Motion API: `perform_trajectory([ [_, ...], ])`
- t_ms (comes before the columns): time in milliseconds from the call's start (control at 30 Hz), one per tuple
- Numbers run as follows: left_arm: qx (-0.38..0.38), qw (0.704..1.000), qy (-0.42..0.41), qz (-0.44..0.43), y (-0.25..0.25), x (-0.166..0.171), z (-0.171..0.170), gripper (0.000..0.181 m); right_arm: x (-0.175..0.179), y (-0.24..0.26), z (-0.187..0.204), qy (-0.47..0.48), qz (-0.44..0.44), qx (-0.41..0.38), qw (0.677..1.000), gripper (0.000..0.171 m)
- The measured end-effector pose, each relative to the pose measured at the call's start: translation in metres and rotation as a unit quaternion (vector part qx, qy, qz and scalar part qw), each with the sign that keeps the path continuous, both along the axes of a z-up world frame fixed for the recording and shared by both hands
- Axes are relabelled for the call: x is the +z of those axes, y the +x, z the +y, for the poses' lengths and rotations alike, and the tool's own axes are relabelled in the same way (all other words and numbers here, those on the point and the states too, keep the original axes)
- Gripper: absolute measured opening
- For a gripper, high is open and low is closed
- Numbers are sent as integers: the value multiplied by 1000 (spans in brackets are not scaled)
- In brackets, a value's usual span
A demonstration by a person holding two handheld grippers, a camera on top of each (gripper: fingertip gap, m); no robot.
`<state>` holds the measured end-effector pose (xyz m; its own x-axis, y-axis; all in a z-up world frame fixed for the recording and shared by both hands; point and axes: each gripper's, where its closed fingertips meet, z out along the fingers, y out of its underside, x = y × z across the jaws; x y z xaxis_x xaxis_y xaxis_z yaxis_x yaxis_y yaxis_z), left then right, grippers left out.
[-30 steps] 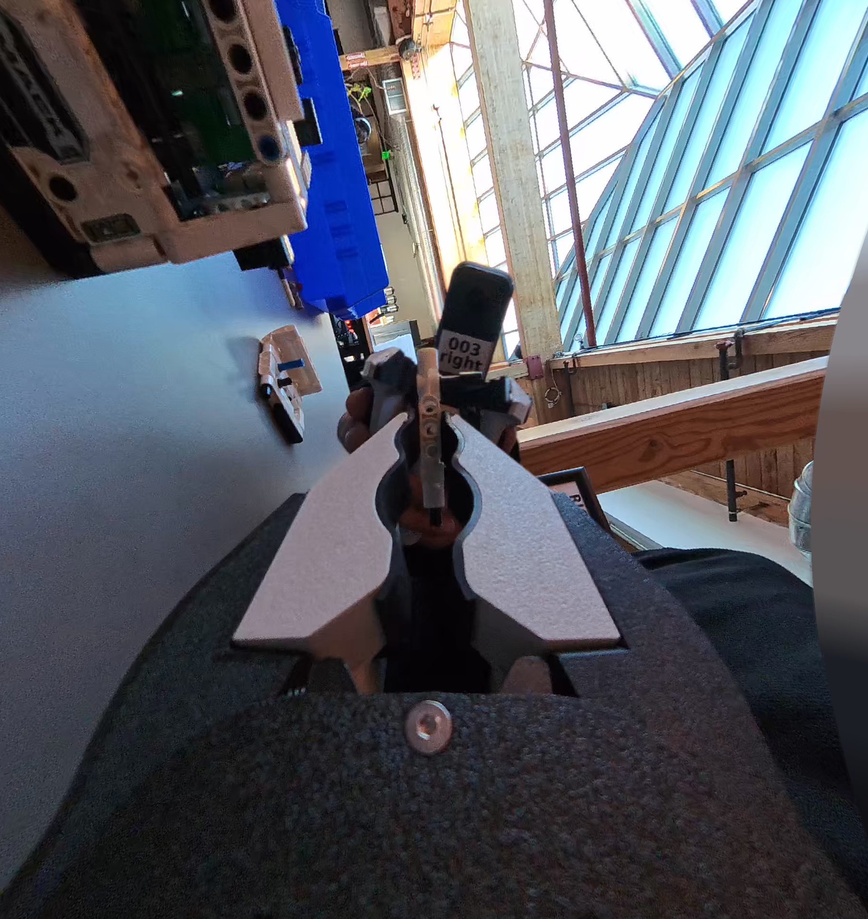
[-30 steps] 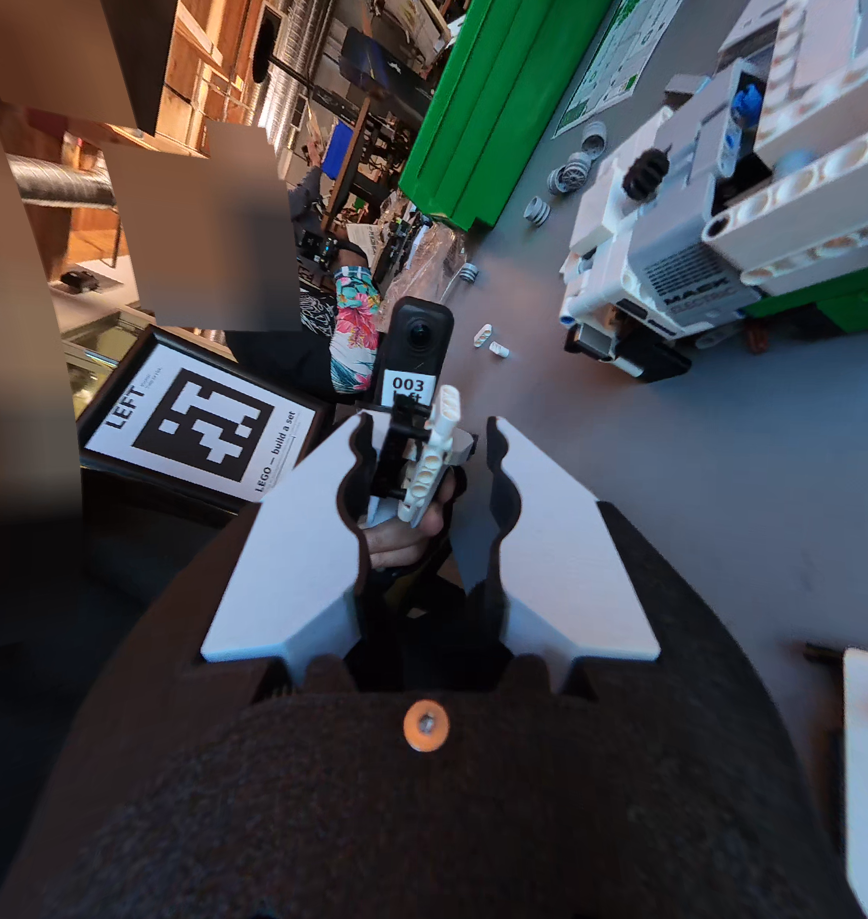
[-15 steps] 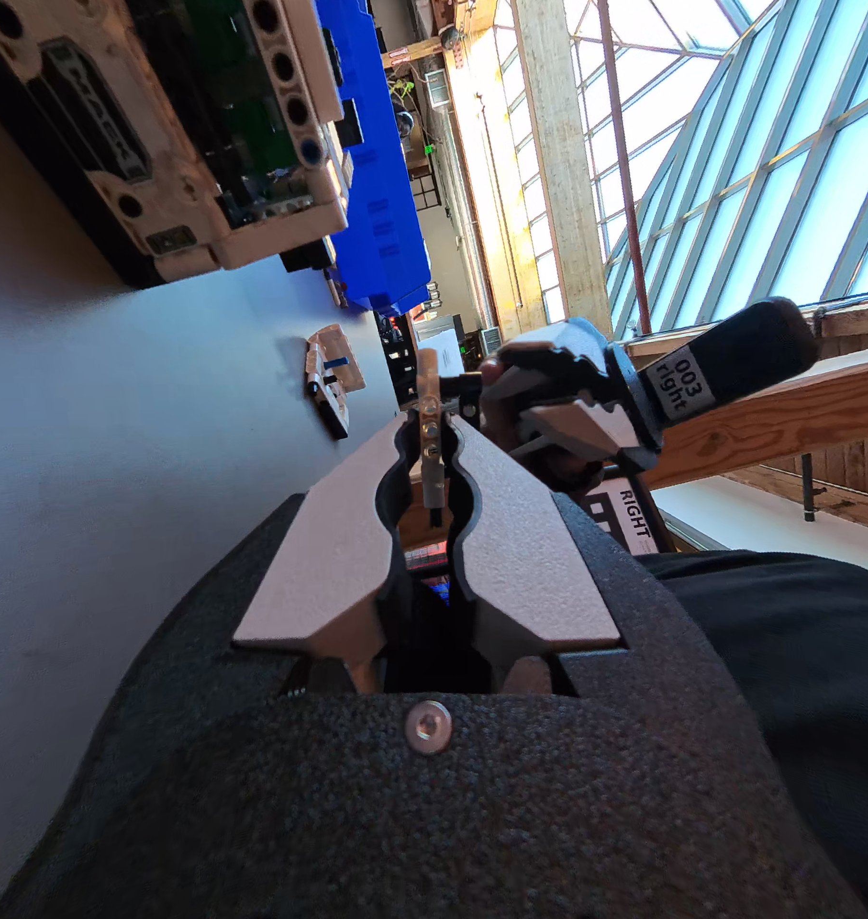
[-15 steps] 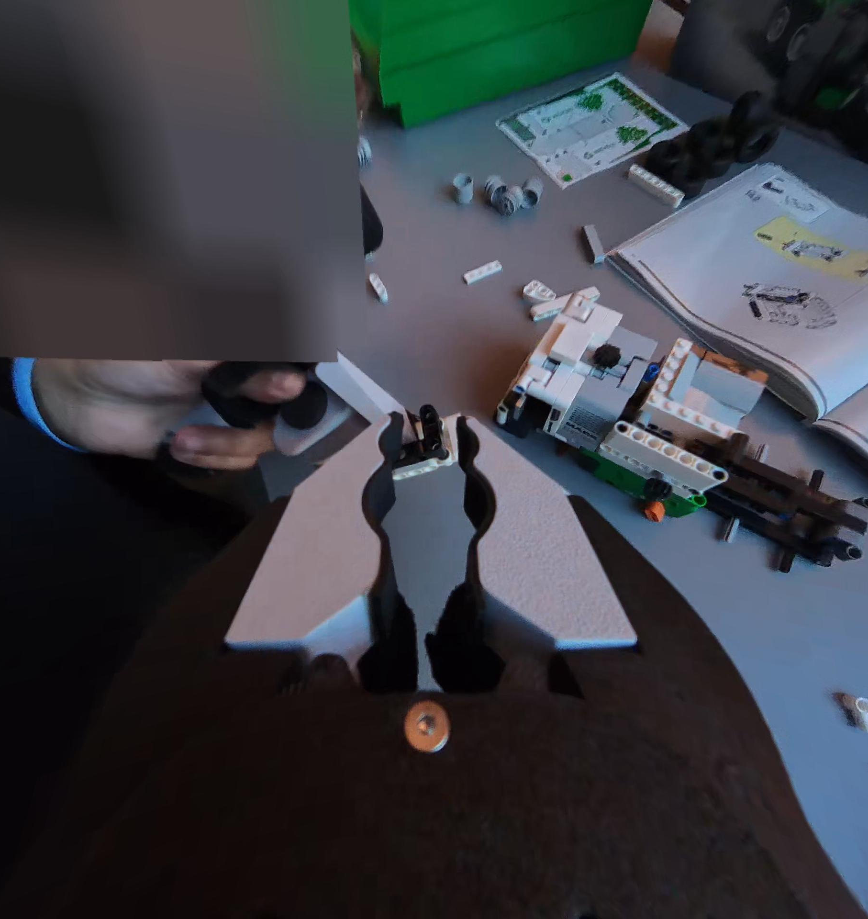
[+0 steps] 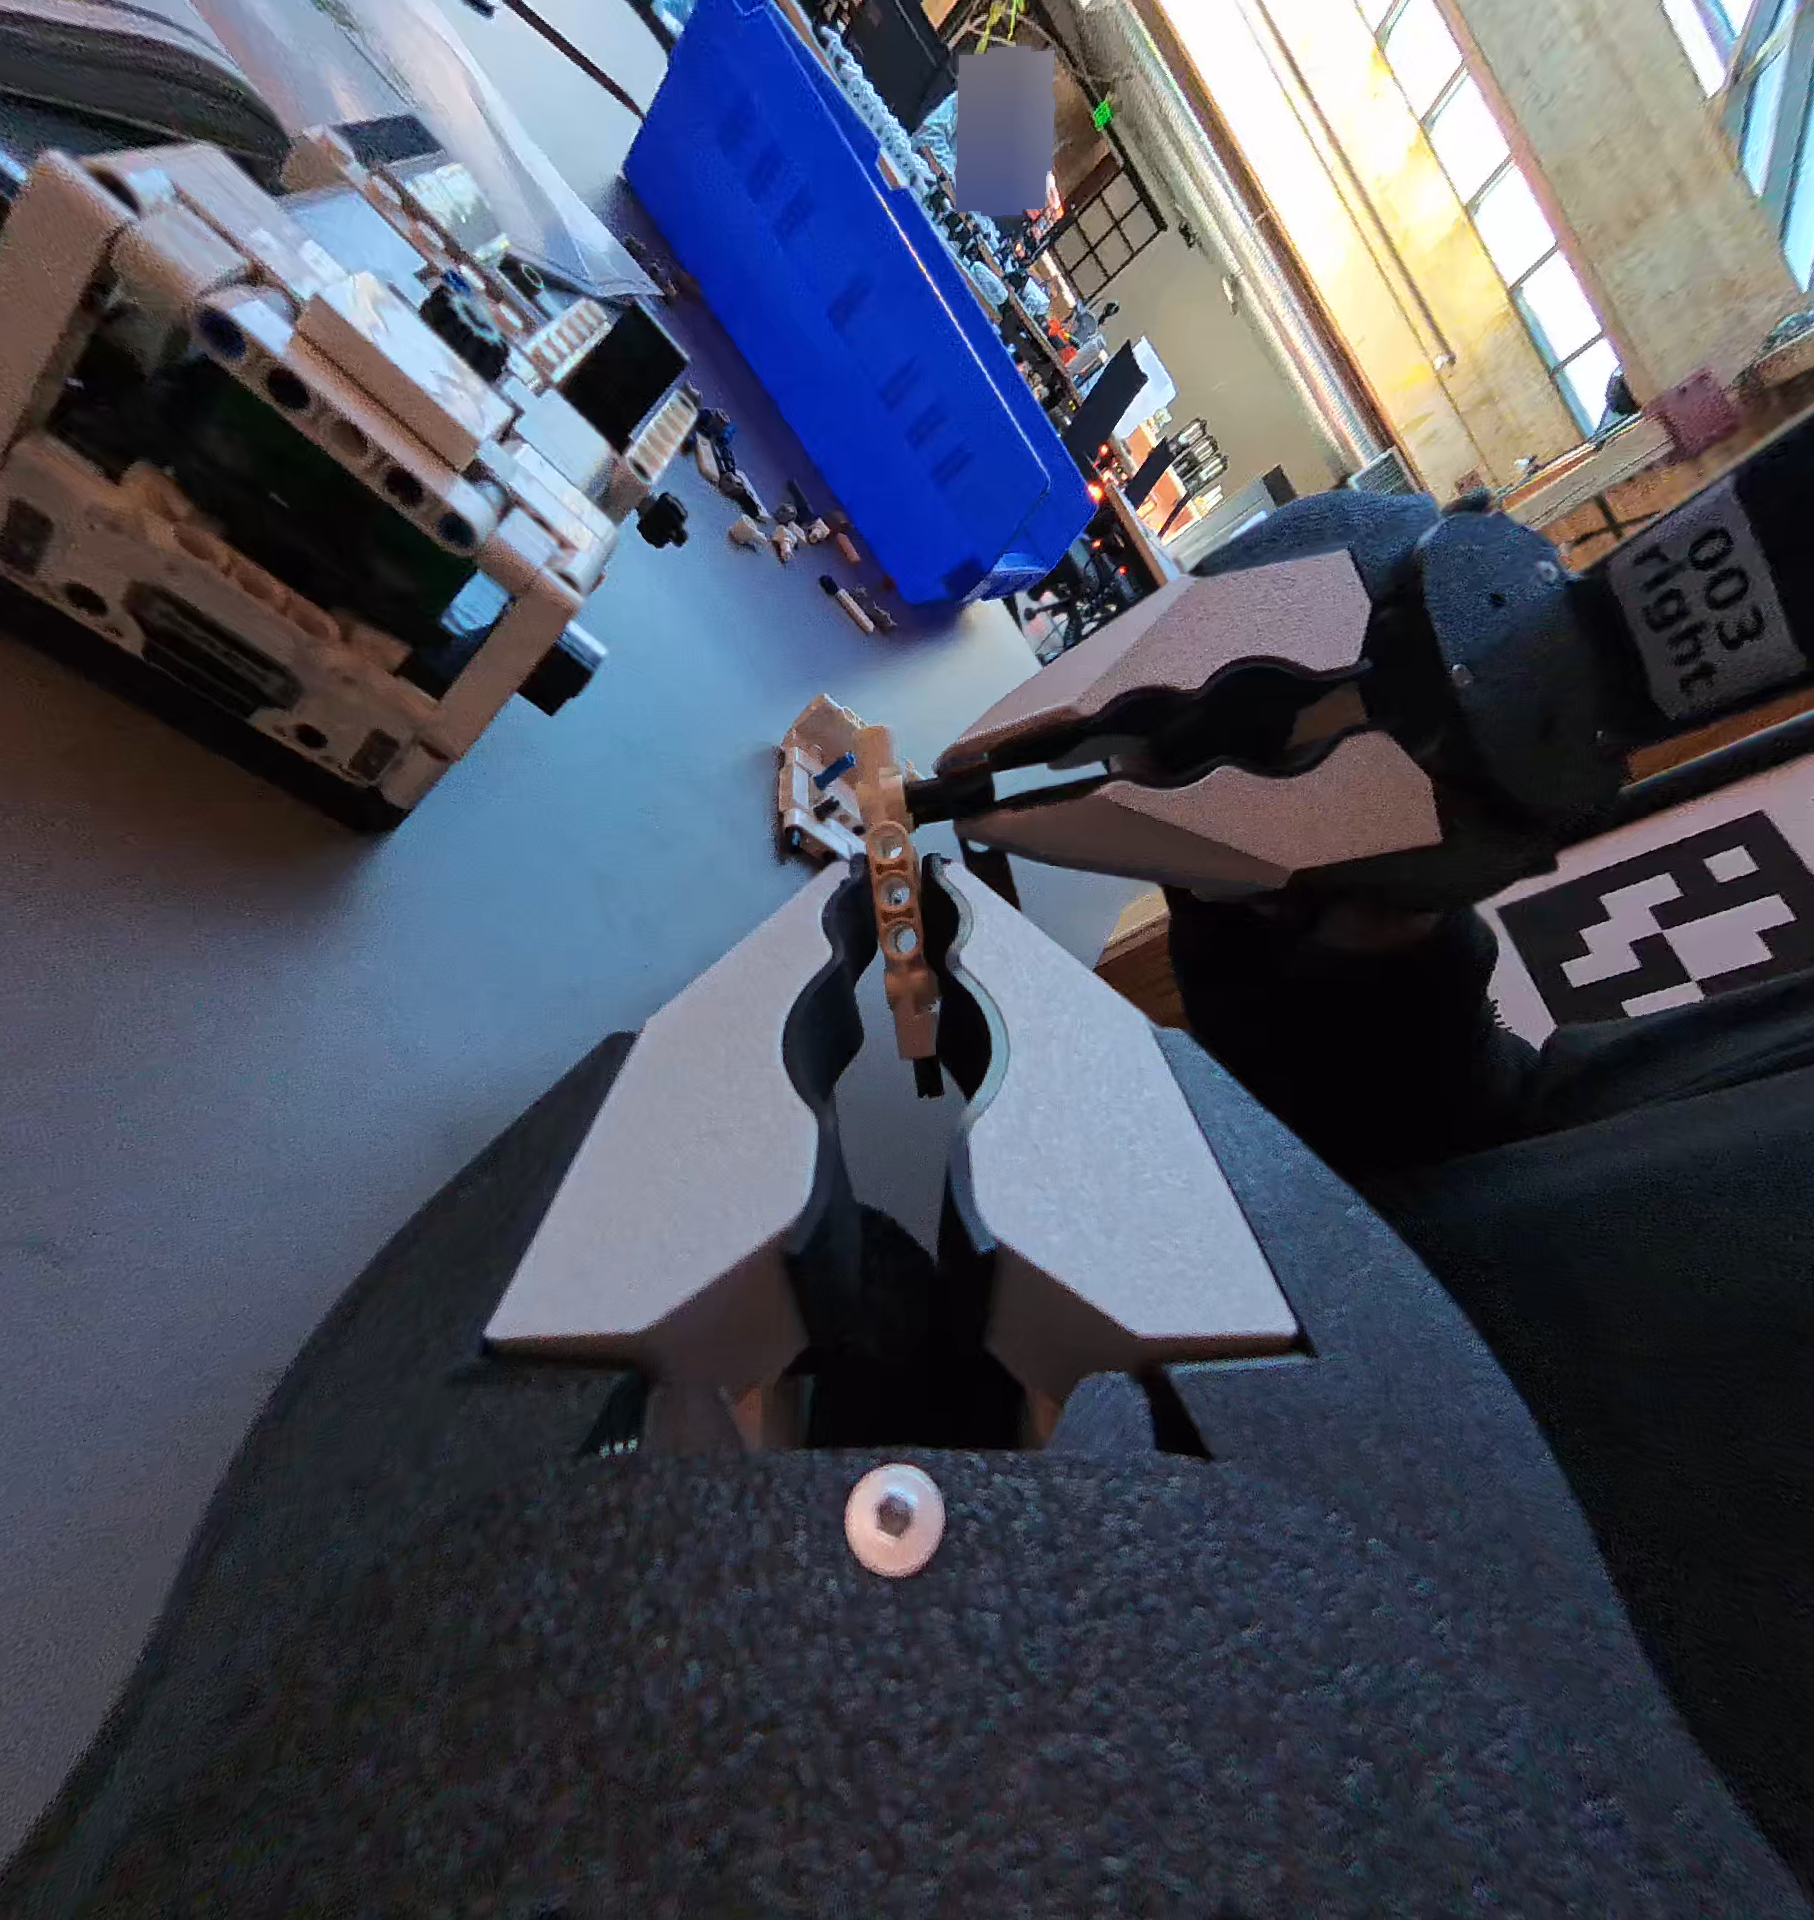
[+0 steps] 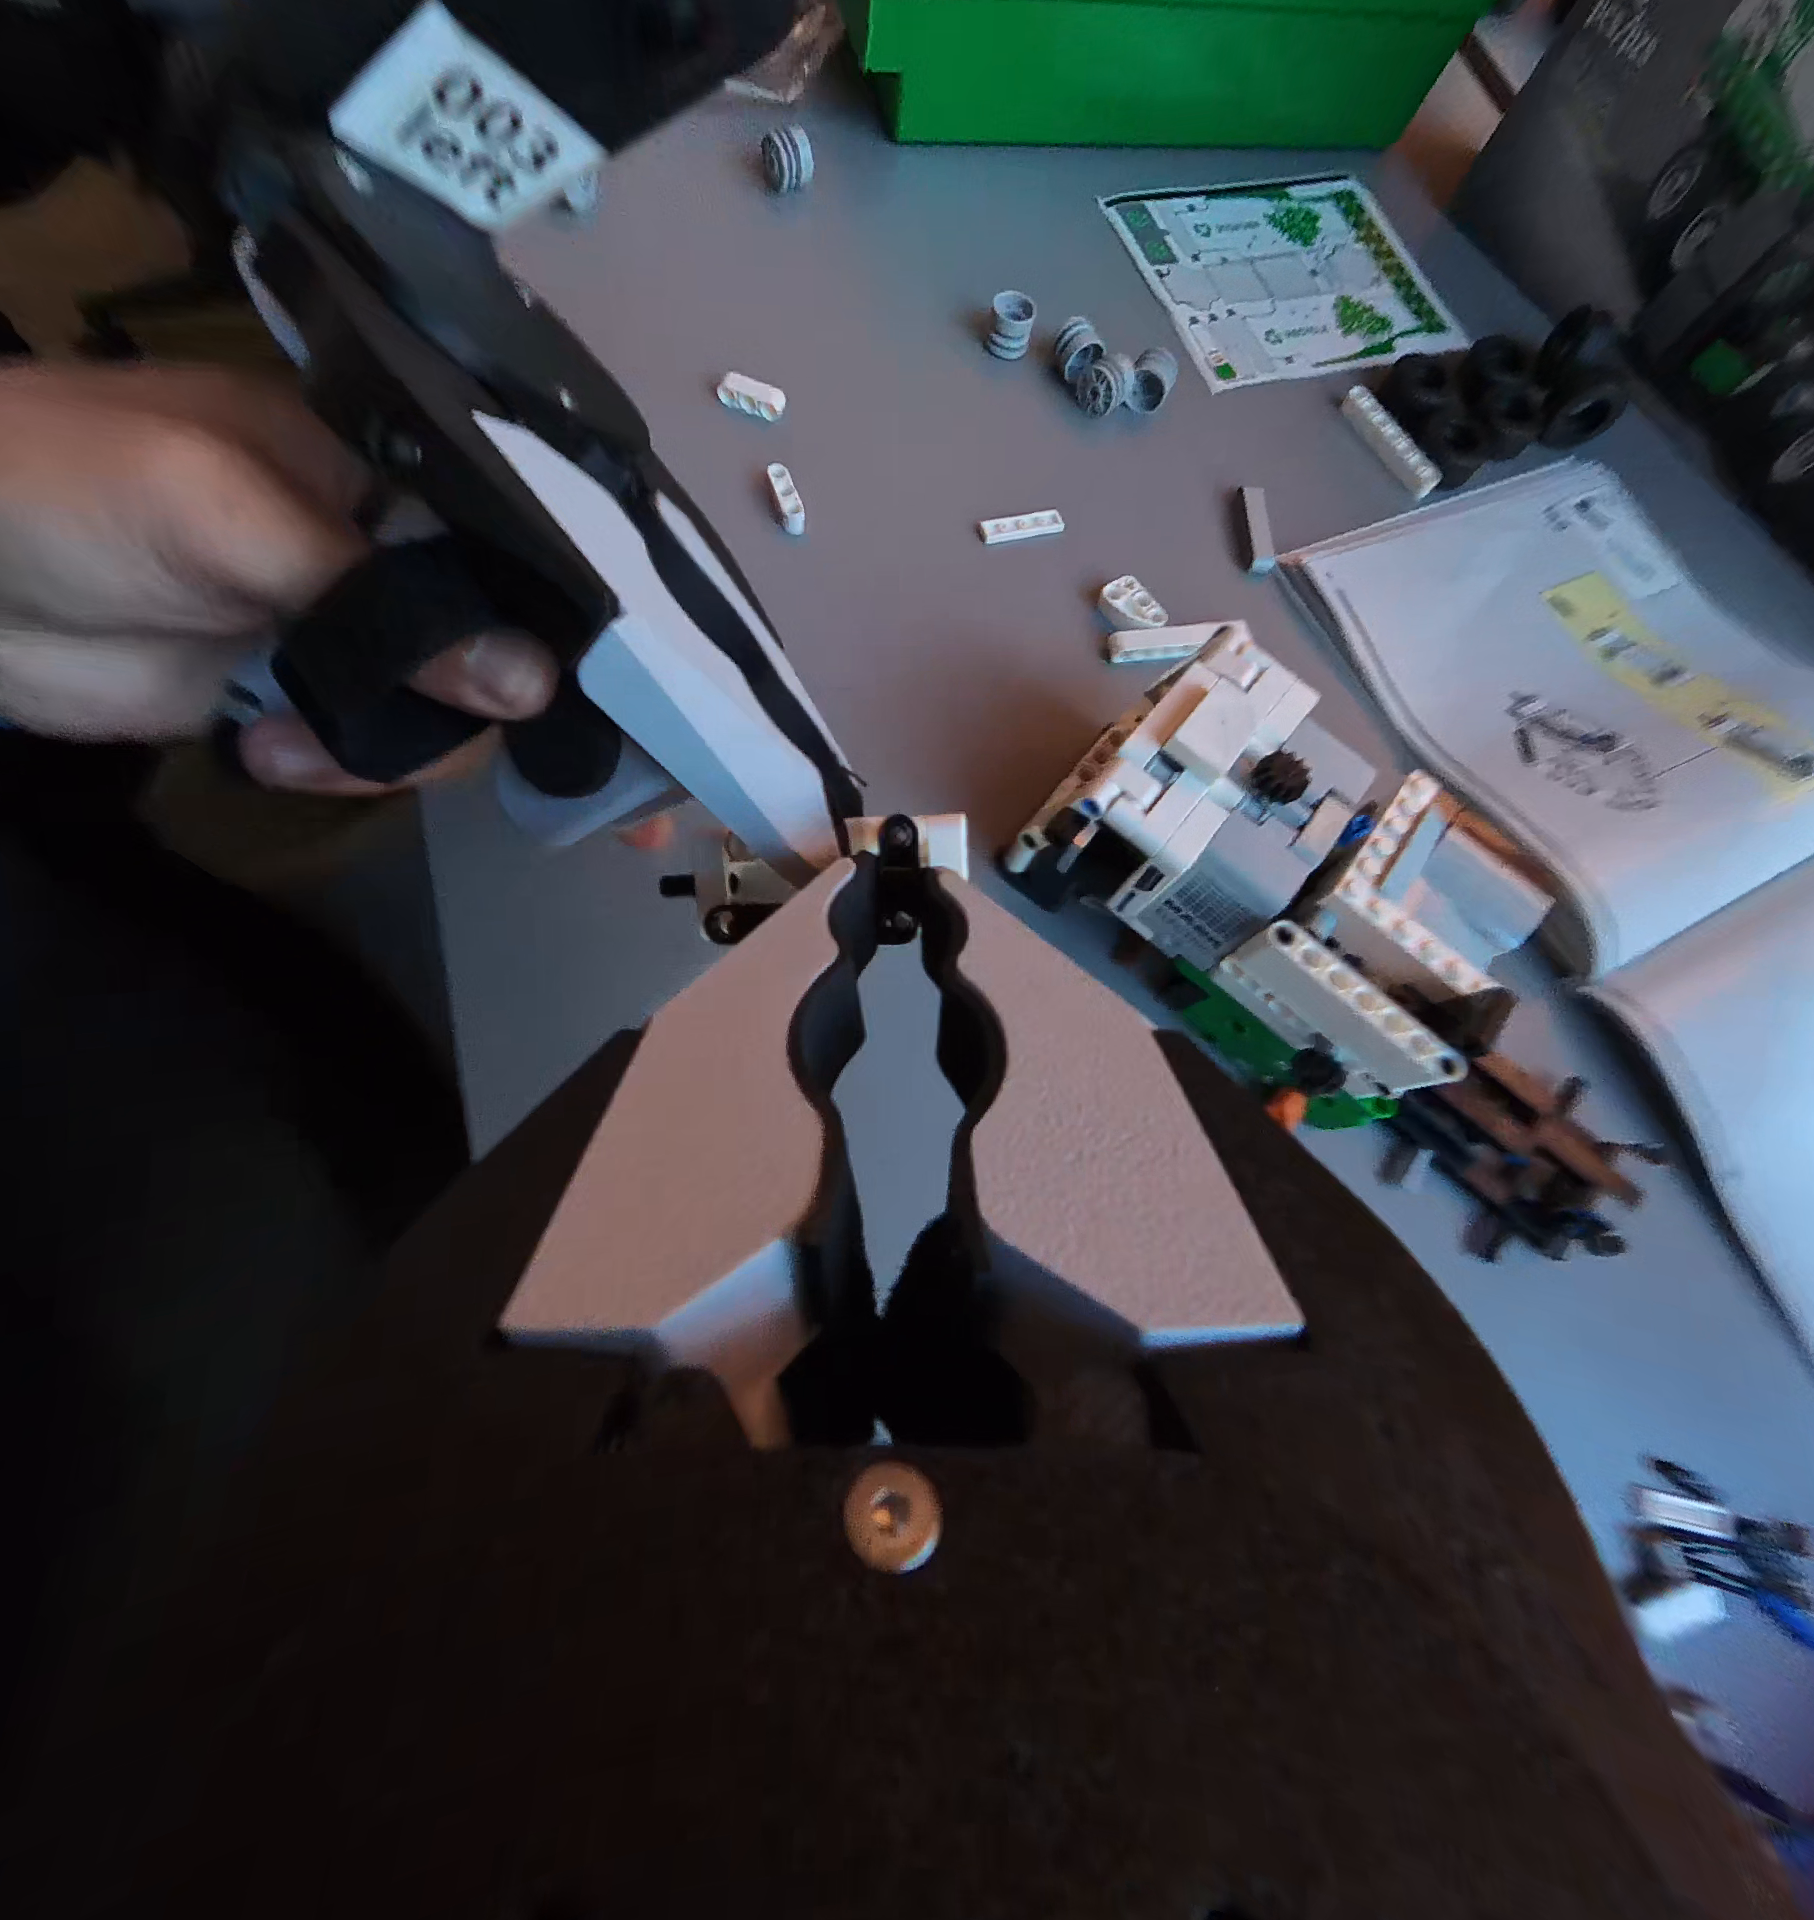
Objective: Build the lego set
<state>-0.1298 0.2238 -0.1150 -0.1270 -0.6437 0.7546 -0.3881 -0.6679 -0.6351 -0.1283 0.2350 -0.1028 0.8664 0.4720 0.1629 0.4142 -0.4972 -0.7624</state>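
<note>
My left gripper (image 5: 892,894) is shut on a white holed beam (image 5: 898,925) and holds it just above the grey table. My right gripper (image 5: 942,795) comes in from the right, shut on a black pin piece (image 5: 934,798) that meets the beam's far end. In the right wrist view my right gripper (image 6: 895,881) pinches the black pin piece (image 6: 895,873) against the white beam (image 6: 934,840), with the left gripper (image 6: 716,748) reaching in from the upper left. The part-built white and green truck (image 6: 1246,914) stands to the right.
An open instruction book (image 6: 1609,727) lies right of the truck. A green bin (image 6: 1142,62), grey wheel hubs (image 6: 1100,364), black tyres (image 6: 1505,395) and loose white pieces (image 6: 1022,527) lie farther back. A small sub-assembly (image 5: 815,790) and a blue bin (image 5: 861,343) lie beyond the left gripper.
The right gripper closed from open onto the black pin piece and swung round to meet the beam from the side. Both grippers tilted down toward the table.
</note>
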Motion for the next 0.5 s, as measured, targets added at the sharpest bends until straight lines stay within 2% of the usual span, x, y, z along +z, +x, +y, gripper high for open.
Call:
perform_trajectory([
  [233,15,993,105,41,2,-4,5,7,-3,5,2,43,-135,-9,990,6],
  [400,16,980,188,64,1,-9,6,8,-8,6,0,36,-159,-24,986,6],
  [500,12,971,228,73,0,-9,7,8,-9,5,0,14,-95,-33,995,6],
])
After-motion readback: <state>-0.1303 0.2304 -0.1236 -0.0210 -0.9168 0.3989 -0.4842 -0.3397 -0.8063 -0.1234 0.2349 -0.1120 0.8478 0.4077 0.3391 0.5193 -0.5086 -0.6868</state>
